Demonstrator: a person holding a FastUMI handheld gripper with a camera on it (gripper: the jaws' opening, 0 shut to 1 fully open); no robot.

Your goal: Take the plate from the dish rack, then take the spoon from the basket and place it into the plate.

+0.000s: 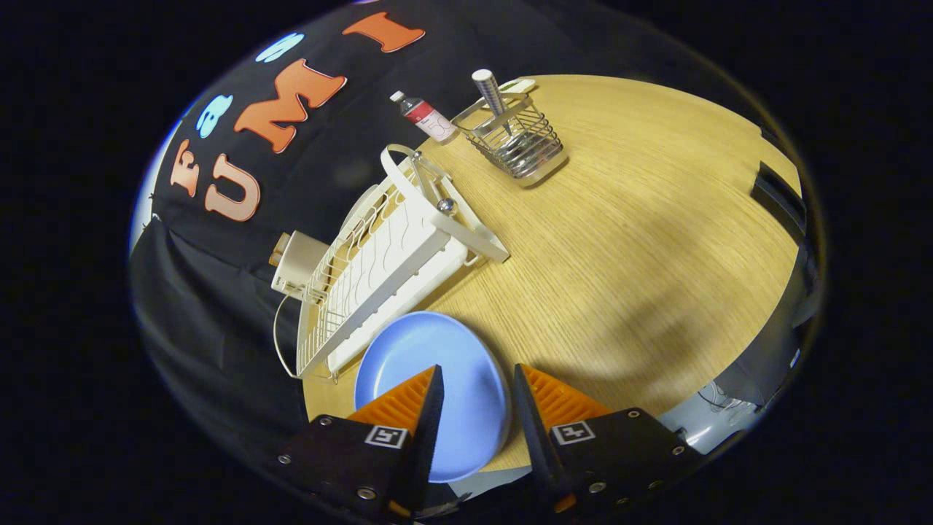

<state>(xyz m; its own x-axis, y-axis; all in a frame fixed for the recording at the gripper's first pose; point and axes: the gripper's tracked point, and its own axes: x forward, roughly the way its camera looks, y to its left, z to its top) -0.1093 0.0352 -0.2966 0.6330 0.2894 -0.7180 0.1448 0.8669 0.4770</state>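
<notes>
Blue round plate [437, 394] lying flat on the pale wood-grain counter [641, 240], just beside the near end of the white wire dish rack [379, 270], so already out of the rack. Sitting directly under and between the fingers; gripper [477, 379] spread wide, gap spanning much of the plate, one finger over its middle, the other at its rim. Holding nothing; whether the tips touch the plate, cannot tell.

Next target judged to be the spoon: only a pale ribbed handle [490, 91] showing, standing near-upright and slightly tilted out of the silver wire basket [517, 138]. Basket far ahead of the fingers, well beyond the rack's far end, close to the small red-labelled bottle [426, 117] lying by the cloth wall. Long axis of the handle roughly vertical from the counter, so a pinch across the shaft looks needed, with the fingers brought in from above or from the side.

Pose: gripper raised over the counter's near edge, tilted down, rolled so the counter runs diagonally. Reach forward past the rack called for, then back to the plate.
</notes>
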